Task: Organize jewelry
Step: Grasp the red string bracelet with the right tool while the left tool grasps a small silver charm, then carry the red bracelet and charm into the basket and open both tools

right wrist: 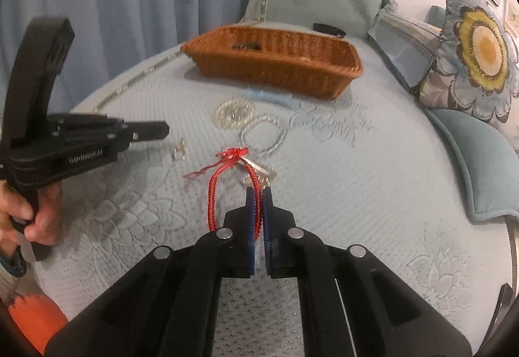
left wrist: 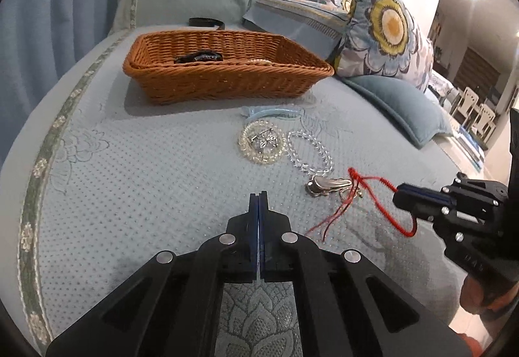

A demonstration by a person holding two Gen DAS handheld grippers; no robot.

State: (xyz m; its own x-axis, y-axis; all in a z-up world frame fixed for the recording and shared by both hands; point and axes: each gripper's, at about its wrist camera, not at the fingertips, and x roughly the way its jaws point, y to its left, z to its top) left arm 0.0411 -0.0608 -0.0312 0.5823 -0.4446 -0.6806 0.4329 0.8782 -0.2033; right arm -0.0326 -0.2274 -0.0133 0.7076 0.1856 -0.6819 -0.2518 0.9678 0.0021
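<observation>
My right gripper is shut on a red braided cord bracelet, whose loop hangs from the jaws just above the bedspread; it also shows in the left wrist view. My left gripper is shut and empty, low over the bed. A silver hair clip lies by the cord's knot. A clear bead bracelet, a yellowish bead bracelet with small silver pieces inside it, and a pale blue clip lie before the wicker basket. The basket holds a dark bracelet and pearls.
A small clear item lies on the bedspread near the left gripper. Floral and blue pillows line the right side. A black strap lies behind the basket. Blue curtains hang on the left.
</observation>
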